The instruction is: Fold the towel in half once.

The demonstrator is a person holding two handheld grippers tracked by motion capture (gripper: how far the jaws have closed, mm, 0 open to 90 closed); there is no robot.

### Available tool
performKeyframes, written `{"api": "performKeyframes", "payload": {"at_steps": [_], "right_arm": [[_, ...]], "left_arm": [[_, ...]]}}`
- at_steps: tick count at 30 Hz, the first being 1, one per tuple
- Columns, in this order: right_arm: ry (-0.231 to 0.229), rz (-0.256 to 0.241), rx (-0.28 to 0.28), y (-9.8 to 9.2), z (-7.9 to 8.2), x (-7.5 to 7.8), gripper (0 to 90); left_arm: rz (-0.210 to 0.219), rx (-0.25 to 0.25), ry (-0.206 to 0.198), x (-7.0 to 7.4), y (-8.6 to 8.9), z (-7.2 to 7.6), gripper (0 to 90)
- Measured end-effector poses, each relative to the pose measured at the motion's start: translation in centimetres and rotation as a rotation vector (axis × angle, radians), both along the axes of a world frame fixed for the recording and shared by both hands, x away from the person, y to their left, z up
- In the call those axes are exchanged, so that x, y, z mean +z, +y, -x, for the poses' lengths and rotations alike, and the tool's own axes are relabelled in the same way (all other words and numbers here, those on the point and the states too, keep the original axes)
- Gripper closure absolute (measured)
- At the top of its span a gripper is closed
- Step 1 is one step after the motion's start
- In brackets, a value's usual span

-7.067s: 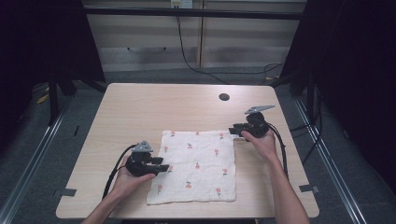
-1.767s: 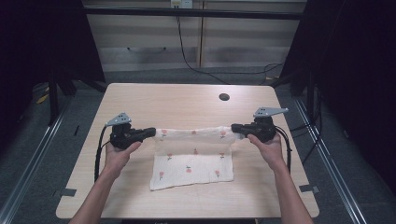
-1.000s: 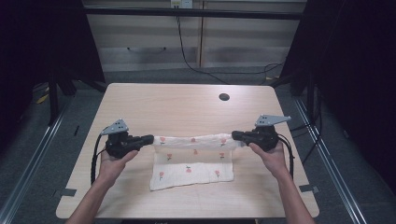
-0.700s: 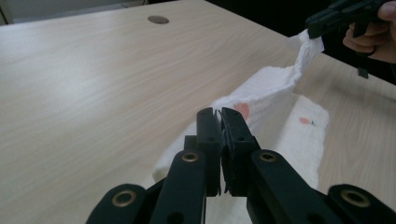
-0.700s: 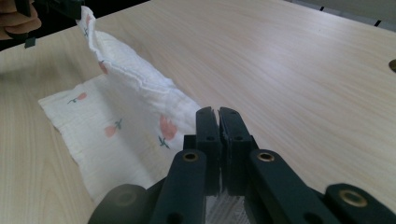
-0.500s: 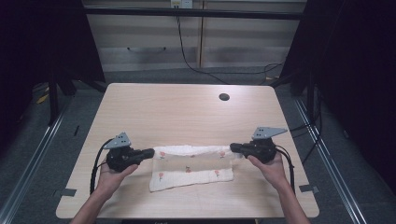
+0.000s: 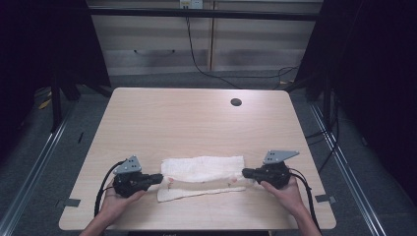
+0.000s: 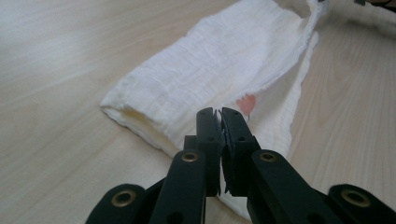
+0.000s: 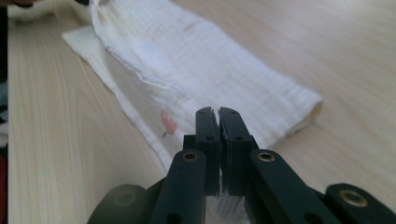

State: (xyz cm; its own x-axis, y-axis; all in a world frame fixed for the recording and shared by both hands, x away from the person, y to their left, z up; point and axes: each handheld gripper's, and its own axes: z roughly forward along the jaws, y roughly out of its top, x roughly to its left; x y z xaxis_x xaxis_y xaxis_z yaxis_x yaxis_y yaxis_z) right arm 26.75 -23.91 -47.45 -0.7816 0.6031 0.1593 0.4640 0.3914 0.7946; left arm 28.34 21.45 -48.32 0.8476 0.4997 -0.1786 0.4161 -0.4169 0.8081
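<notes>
One cloth (image 7: 202, 176) — two grippers, left (image 7: 156, 179) and right (image 7: 246, 173) — one table (image 7: 187, 123)

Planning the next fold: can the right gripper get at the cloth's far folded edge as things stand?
Probably yes. The right gripper sits at the cloth's right end, jaws shut on it, and the bare table beyond holds nothing in the way.

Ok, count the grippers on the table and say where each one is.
2. The left gripper is at the folded cloth's left end, the right gripper at its right end, both near the table's front edge with jaws shut on the cloth.
</notes>
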Motion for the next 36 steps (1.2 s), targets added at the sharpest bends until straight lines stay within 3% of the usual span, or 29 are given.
{"api": "performKeyframes", "payload": {"at_steps": [2, 8, 10, 18, 22, 24, 28, 36], "right_arm": [[0.013, 0.026, 0.005, 0.2, 0.3, -0.4, 87.8], [0.011, 0.014, 0.003, -0.2, 1.0, -0.3, 87.5], [0.029, 0.027, 0.003, -0.3, 1.5, -0.8, 87.5], [0.062, 0.049, 0.02, -0.2, 2.5, -1.7, 85.6], [0.077, 0.038, 0.019, -0.3, 2.6, -1.7, 82.6], [0.08, 0.039, 0.022, -0.3, 2.7, -1.7, 81.7], [0.077, 0.048, 0.017, -0.4, 3.3, -1.6, 76.3], [0.091, 0.027, 0.007, -0.7, 3.5, -1.6, 69.1]], "left_arm": [[-0.017, -0.007, 0.007, -0.4, -0.3, 0.3, 86.9], [-0.049, -0.03, 0.026, -1.0, -0.4, 0.6, 86.8], [-0.063, -0.032, 0.033, -1.2, -0.5, 0.6, 86.6], [-0.057, -0.045, 0.039, -1.5, -0.7, 0.9, 85.1], [-0.073, -0.036, 0.041, -1.8, -0.4, 0.9, 77.9], [-0.056, -0.032, 0.048, -1.8, -0.3, 0.9, 76.7], [-0.04, -0.021, 0.044, -1.5, 0.0, 1.0, 65.3], [0.007, -0.02, 0.032, -0.7, 0.4, 1.3, 58.1]]}}
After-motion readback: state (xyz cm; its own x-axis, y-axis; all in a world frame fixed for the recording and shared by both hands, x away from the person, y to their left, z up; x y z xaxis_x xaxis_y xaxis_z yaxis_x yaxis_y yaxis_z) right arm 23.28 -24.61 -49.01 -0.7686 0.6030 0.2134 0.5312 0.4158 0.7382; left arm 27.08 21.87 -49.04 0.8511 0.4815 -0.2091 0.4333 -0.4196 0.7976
